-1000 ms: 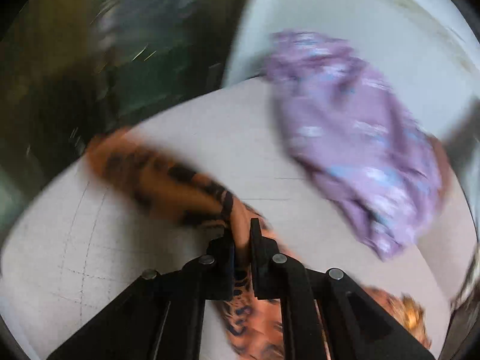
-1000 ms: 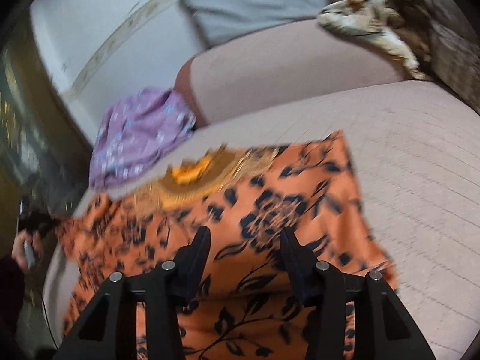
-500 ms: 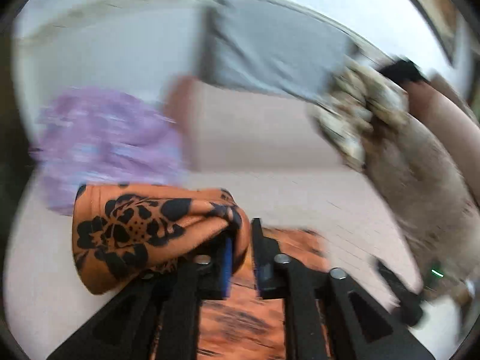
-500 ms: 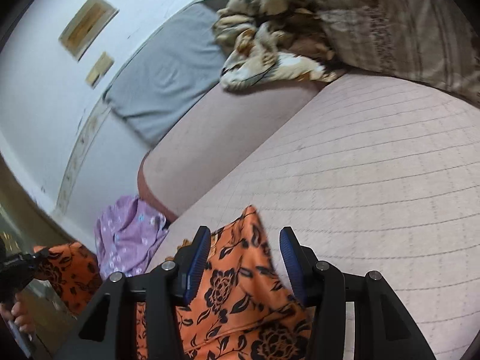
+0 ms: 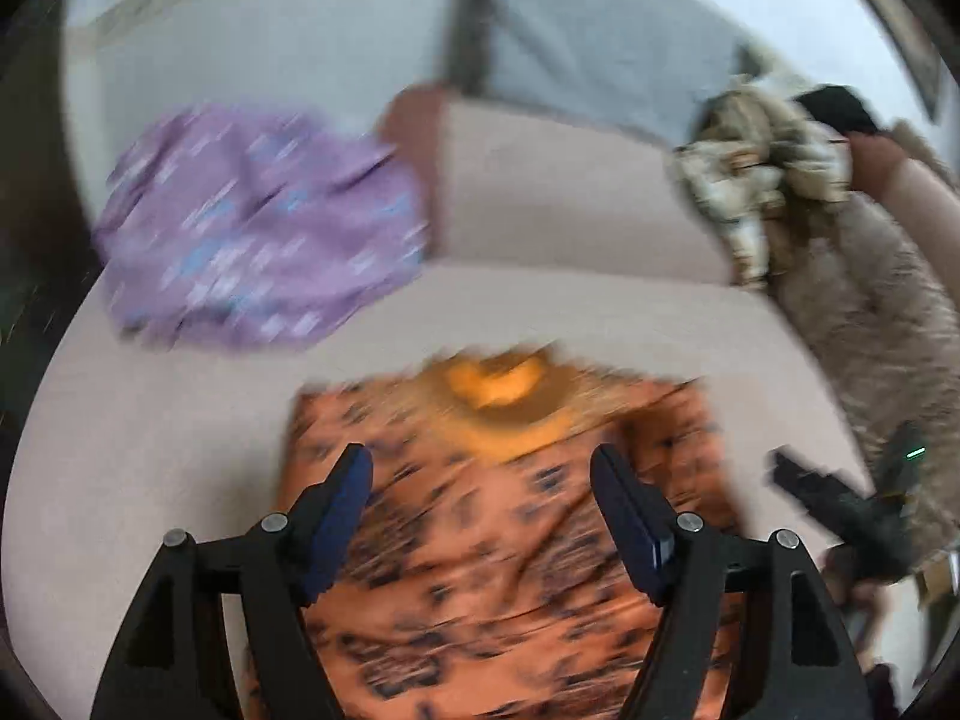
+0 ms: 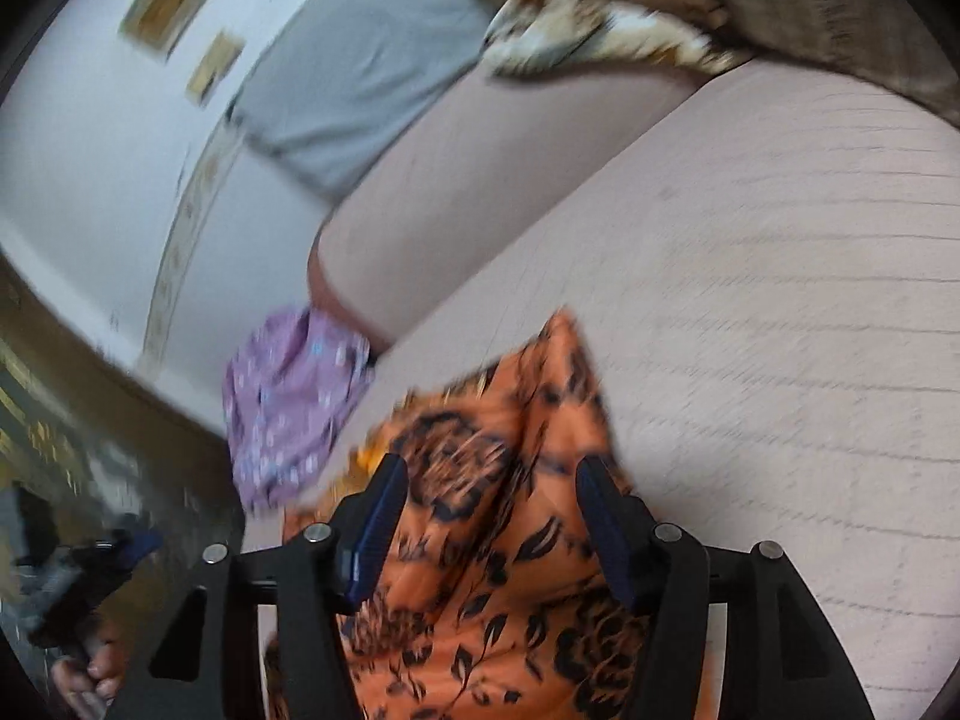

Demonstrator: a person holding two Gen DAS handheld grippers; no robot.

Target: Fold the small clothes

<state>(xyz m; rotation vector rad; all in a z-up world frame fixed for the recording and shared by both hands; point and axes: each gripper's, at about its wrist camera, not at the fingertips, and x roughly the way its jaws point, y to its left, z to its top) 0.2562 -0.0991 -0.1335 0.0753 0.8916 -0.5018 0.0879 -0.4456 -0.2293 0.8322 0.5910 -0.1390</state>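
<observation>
An orange garment with black flower print (image 5: 510, 510) lies on the pale pink sofa seat (image 5: 150, 450), its yellow-gold neckline (image 5: 498, 390) at the far end. My left gripper (image 5: 480, 480) is open and empty just above it. The garment also shows in the right wrist view (image 6: 498, 510), with one side folded over the middle. My right gripper (image 6: 489, 492) is open and empty above that fold. The right gripper also appears at the right edge of the left wrist view (image 5: 840, 504).
A purple patterned garment (image 5: 258, 228) lies at the far left of the seat by the sofa arm (image 5: 540, 198). A beige patterned cloth (image 5: 762, 180) and a brown furry throw (image 5: 870, 324) lie at the right. A grey cushion (image 6: 360, 72) leans against the wall.
My left gripper carried the orange sleeve in over the garment, then opened and let it go. My right gripper stayed open and moved a little over the garment.
</observation>
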